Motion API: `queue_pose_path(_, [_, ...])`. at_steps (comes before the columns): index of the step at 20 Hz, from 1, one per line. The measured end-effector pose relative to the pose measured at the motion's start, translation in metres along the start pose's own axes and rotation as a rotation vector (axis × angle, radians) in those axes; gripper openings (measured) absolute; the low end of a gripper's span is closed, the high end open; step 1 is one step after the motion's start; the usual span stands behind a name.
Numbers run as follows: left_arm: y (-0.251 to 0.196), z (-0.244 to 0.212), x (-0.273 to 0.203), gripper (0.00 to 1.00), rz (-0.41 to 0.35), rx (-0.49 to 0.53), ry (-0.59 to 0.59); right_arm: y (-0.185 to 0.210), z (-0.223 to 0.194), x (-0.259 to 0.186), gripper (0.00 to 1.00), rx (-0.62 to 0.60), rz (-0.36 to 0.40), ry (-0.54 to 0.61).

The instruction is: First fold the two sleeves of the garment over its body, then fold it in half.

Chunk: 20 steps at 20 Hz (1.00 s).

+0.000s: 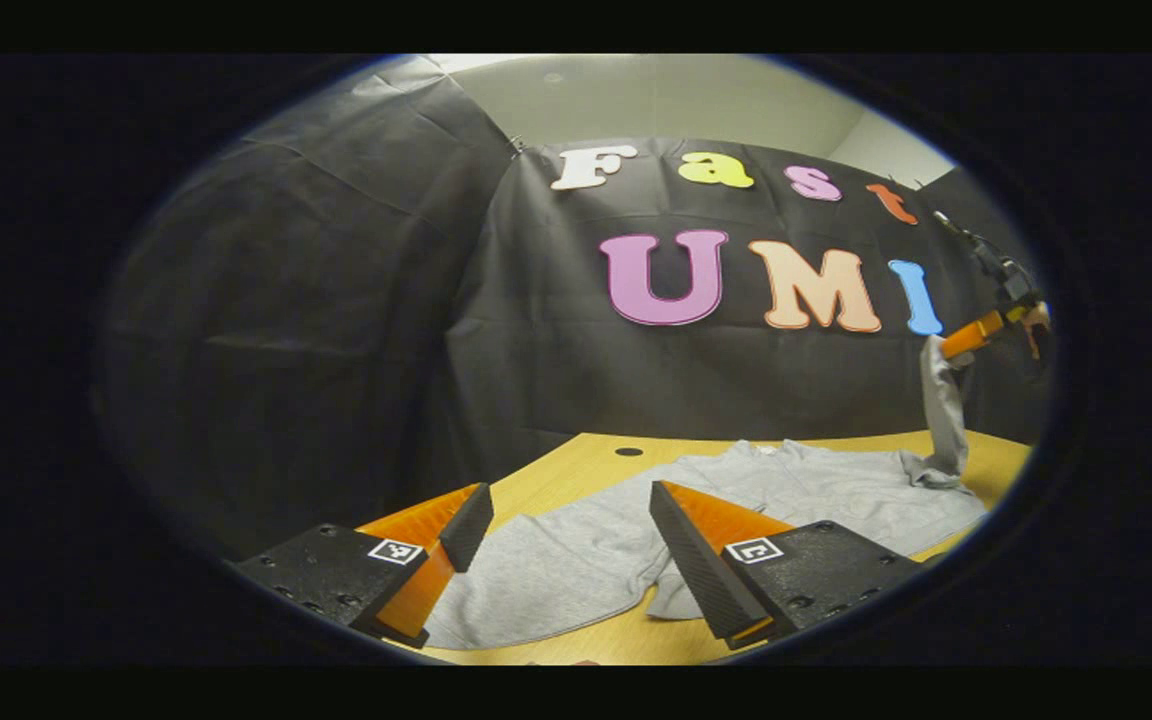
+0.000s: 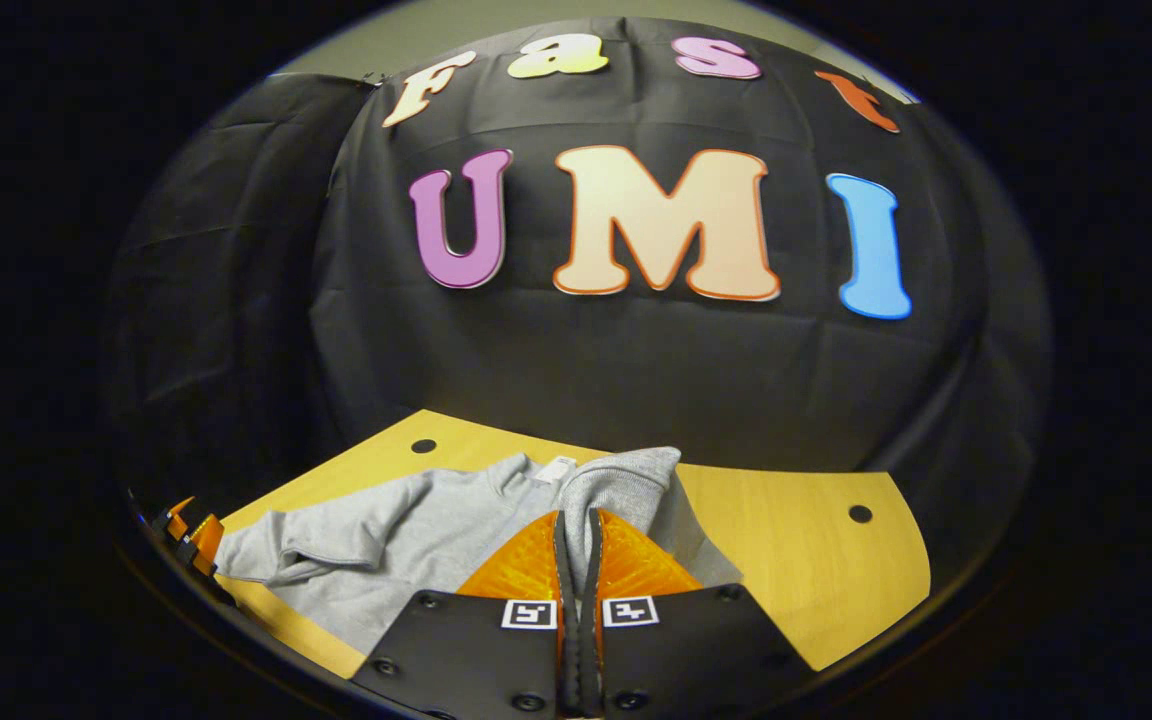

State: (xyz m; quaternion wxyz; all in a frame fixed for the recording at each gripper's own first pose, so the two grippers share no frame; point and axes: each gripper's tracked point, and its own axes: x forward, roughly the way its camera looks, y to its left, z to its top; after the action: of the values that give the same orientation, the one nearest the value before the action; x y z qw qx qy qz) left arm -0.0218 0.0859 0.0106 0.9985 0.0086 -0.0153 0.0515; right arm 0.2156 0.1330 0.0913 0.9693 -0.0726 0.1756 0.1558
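Grey garment (image 1: 636, 540) lies spread on the wooden bench (image 2: 816, 560); right gripper (image 2: 577, 560) pinches a sleeve (image 1: 944, 415), lifted clear to carry over the body; left gripper (image 1: 566, 540) hangs unclenched above the near sleeve, ready for it

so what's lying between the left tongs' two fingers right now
In the left gripper view, the open left tongs frame the grey garment lying flat on the wooden table; neither finger touches the cloth.

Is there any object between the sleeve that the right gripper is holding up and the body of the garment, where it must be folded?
Nothing visible. The right gripper holds the sleeve lifted; the gray garment lies flat on the table with nothing on its body.
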Motion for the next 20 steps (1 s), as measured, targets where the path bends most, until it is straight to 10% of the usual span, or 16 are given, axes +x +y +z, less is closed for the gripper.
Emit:
queue_pose_path(11, [0.021,0.003,0.002,0.92,0.028,0.062,0.028,0.199,-0.039,0.153,0.02,-0.055,0.257,0.096])
queue_pose_path(20, [0.027,-0.021,0.003,0.92,0.014,0.061,0.114,0.219,-0.119,0.204,0.02,-0.011,0.318,0.262])
